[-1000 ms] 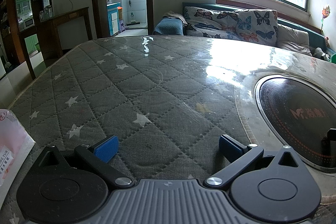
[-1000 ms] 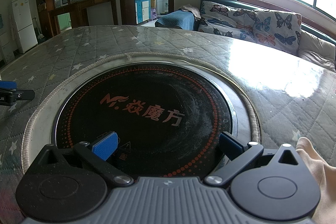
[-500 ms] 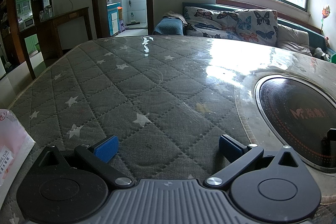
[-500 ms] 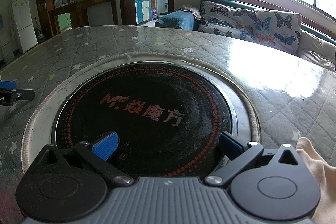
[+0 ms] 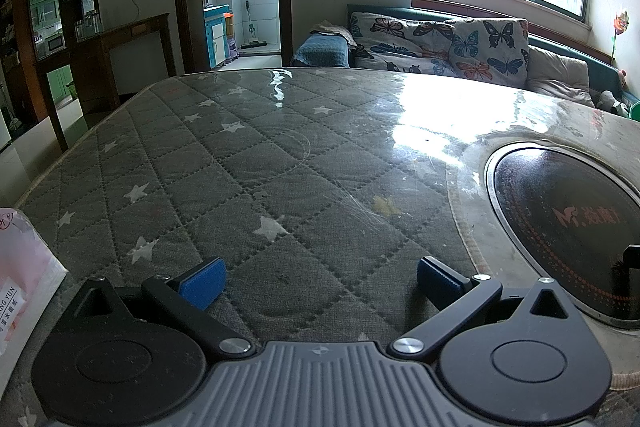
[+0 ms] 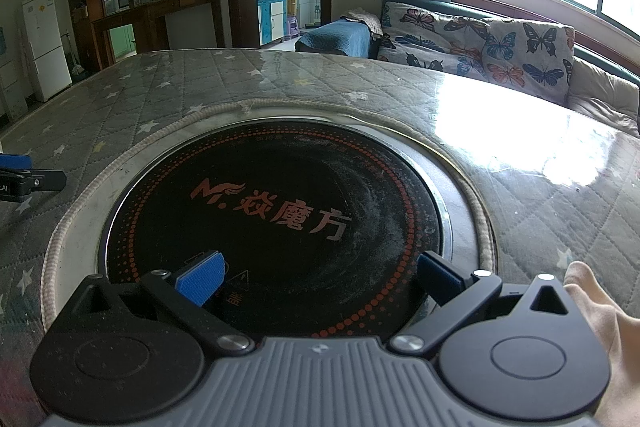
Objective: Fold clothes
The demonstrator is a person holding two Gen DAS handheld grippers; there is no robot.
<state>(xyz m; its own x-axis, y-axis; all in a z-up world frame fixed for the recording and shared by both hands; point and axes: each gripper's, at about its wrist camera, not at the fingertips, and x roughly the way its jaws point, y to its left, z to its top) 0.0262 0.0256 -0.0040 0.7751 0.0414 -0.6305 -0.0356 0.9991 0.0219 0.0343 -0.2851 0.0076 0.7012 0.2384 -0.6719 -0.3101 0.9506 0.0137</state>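
A beige piece of cloth shows only as a corner at the right edge of the right wrist view, beside my right gripper. My right gripper is open over the black round cooktop, nothing between its blue pads. My left gripper is open above the grey star-quilted table cover, holding nothing. The left gripper's blue fingertip pokes in at the left edge of the right wrist view. Most of the cloth lies out of view.
A pink and white plastic packet lies at the table's left front corner. The cooktop is set into the table on the right. A butterfly-patterned sofa stands behind the table under the windows.
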